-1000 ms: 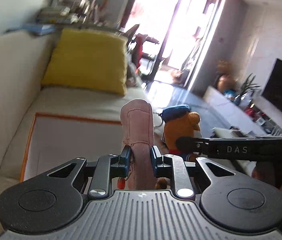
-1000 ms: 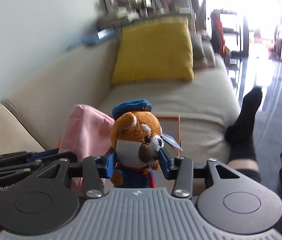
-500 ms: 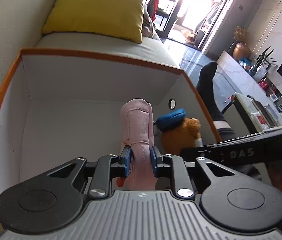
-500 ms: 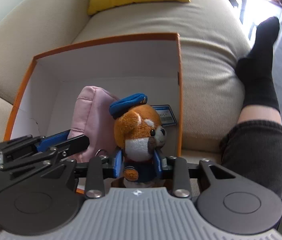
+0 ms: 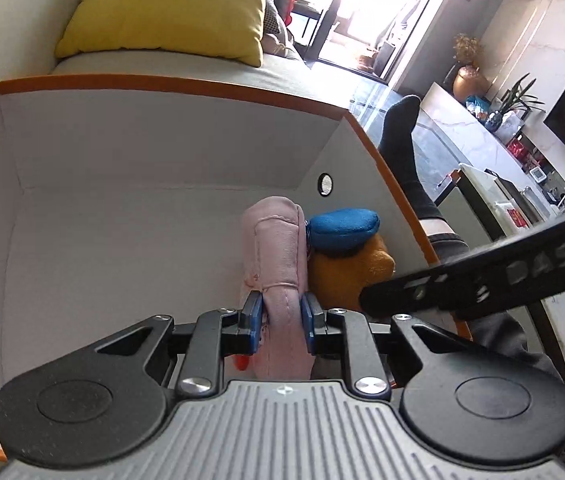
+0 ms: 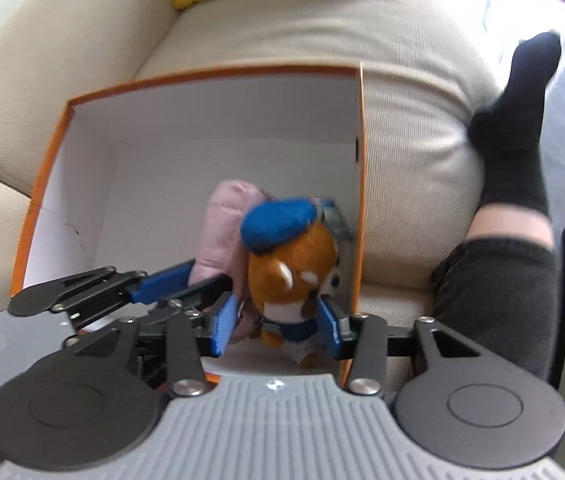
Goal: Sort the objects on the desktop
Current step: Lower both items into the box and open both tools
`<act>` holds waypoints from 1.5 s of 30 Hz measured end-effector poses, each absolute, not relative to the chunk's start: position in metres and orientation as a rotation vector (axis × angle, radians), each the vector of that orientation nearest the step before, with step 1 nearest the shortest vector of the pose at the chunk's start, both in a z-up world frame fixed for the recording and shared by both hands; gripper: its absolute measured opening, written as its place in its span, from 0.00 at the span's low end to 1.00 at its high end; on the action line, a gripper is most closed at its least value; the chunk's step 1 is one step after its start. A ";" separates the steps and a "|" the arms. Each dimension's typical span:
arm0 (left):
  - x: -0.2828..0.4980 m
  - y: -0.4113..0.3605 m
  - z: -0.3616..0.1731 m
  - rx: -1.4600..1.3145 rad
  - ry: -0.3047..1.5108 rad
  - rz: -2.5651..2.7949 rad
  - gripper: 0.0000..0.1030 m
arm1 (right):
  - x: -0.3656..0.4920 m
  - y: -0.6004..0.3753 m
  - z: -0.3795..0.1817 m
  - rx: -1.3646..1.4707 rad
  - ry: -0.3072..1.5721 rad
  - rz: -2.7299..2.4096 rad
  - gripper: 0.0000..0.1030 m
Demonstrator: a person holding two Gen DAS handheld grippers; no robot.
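We hold the left gripper [image 5: 281, 322] clamped narrow on a pink plush pouch [image 5: 276, 248], its long axis upright, running away from the jaws toward the far wall of the orange-rimmed box [image 5: 162, 84] on the sofa [image 6: 414, 92]. Our right gripper [image 6: 278, 326] is opening, its pads standing just off the plush bear [image 6: 294, 268], which stands upright inside the box, blue cap topmost, beside the pouch.

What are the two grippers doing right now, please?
Left gripper: shut on the pink pouch.
Right gripper: jaws opening around the plush toy.
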State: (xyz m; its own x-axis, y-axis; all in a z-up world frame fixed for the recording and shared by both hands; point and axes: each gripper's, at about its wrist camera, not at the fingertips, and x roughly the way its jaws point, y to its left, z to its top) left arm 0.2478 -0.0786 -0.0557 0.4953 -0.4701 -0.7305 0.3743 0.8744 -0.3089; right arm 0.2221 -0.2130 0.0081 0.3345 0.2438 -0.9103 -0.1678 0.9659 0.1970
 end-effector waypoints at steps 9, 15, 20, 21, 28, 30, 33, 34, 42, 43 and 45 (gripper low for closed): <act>0.244 -0.072 -0.055 -0.146 0.918 -0.488 0.23 | 0.224 -0.187 0.010 -0.250 1.042 0.404 0.28; 0.248 -0.071 -0.054 -0.168 0.921 -0.462 0.23 | 0.242 -0.180 -0.006 -0.318 1.035 0.425 0.26; 0.246 -0.064 -0.050 -0.177 0.906 -0.372 0.23 | 0.259 -0.169 -0.012 -0.314 1.090 0.409 0.26; 0.245 -0.062 -0.049 -0.175 0.900 -0.358 0.23 | 0.261 -0.168 -0.014 -0.321 1.097 0.388 0.26; 0.251 -0.063 -0.052 -0.193 0.917 -0.405 0.23 | 0.268 -0.169 -0.029 -0.338 1.129 0.381 0.24; 0.253 -0.065 -0.053 -0.201 0.923 -0.425 0.23 | 0.266 -0.166 -0.027 -0.360 1.132 0.366 0.25; 0.252 -0.071 -0.054 -0.198 0.925 -0.451 0.23 | 0.261 -0.176 -0.016 -0.309 1.114 0.360 0.25; 0.252 -0.072 -0.054 -0.193 0.925 -0.458 0.23 | 0.260 -0.179 -0.012 -0.299 1.103 0.351 0.25; 0.262 -0.089 -0.061 -0.230 1.002 -0.531 0.23 | 0.239 -0.217 0.022 -0.141 0.960 0.308 0.34; 0.263 -0.092 -0.062 -0.220 1.004 -0.535 0.23 | 0.236 -0.220 0.024 -0.118 0.958 0.302 0.34; 0.263 -0.097 -0.062 -0.202 1.003 -0.536 0.23 | 0.233 -0.221 0.025 -0.101 0.961 0.302 0.34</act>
State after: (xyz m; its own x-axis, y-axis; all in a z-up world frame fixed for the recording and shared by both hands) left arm 0.2629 -0.0972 -0.0619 0.4222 -0.5152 -0.7459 0.3343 0.8533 -0.4002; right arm 0.2328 -0.2209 0.0254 0.5342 0.2086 -0.8192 -0.2975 0.9535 0.0488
